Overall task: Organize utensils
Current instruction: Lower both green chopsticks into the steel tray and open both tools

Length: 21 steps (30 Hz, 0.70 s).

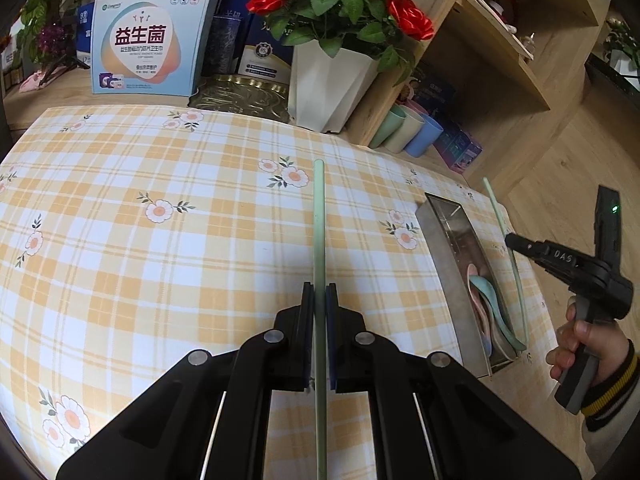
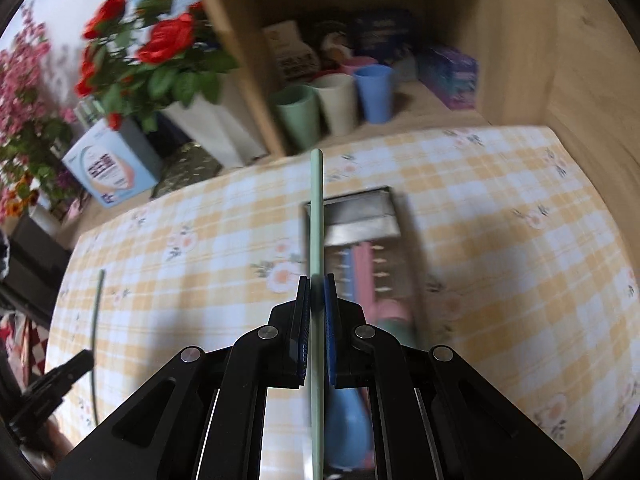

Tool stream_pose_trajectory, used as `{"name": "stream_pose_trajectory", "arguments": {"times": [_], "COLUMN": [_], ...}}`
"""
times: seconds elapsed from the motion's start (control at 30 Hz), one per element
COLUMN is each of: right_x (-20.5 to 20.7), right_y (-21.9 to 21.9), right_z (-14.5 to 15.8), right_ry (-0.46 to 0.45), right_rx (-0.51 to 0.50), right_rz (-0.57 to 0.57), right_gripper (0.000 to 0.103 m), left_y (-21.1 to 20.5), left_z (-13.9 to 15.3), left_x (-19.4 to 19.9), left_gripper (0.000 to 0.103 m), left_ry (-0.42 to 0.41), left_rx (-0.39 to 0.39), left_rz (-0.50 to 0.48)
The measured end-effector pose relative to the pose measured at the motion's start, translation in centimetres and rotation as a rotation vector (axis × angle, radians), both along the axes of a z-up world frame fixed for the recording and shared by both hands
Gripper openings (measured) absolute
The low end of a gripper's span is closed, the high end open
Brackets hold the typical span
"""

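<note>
My left gripper (image 1: 320, 292) is shut on a pale green chopstick (image 1: 319, 216) and holds it above the checked tablecloth. My right gripper (image 2: 318, 284) is shut on a second pale green chopstick (image 2: 316, 200), right above the steel utensil tray (image 2: 360, 216). The left wrist view shows the right gripper (image 1: 516, 242) and its chopstick (image 1: 505, 232) over the tray (image 1: 444, 248) at the table's right edge. Pink and blue spoons (image 1: 488, 308) lie in the tray. The right wrist view shows the left gripper (image 2: 76, 364) with its chopstick (image 2: 96, 320).
A white pot of red roses (image 1: 328, 80) and a blue box (image 1: 148, 48) stand at the back of the table. Three cups (image 1: 408, 132) sit in a wooden shelf at the back right. The checked tablecloth (image 1: 160, 240) spreads to the left.
</note>
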State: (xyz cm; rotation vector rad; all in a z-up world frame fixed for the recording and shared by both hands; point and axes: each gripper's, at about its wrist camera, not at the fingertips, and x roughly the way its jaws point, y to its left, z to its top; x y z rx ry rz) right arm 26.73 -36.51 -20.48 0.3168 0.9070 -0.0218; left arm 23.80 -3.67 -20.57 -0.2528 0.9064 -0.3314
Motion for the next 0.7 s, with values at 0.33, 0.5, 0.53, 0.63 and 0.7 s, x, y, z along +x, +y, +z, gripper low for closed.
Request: {"name": "stream_pose_trajectory", "arguments": {"times": [0.33,0.5,0.53,0.63,0.7], "right_x": [-0.1,0.1,0.2,0.2,0.1], "right_y": [0.0,0.1,0.2,0.1,-0.1], "right_z": [-5.1,-6.0,-6.1,-6.1,-6.2], "right_ry": [0.112,0.138,0.140,0.138,0.135], "right_rx": [-0.019,-0.034,-0.039,-0.033,-0.010], "right_rz": [0.033,0.052,0.057,0.064,0.061], "right_gripper": [0.007,0.007,0.007,0.007,0.008], "left_y": [-1.9,-2.6,-2.8,-3.6,-4.2], "left_z": [0.5,0.6,0.6,0.6,0.8], "left_x": [-0.4,-0.3,-0.3,-0.2,-0.1], "left_gripper": [0.006,0.006,0.006,0.006,0.006], "left_ry": [0.013,0.026,0.034,0.049,0.055], "left_rx": [0.023,0.026,0.022,0.017,0.019], "left_rz": [-0.023,-0.018,-0.016,-0.021,-0.027]}}
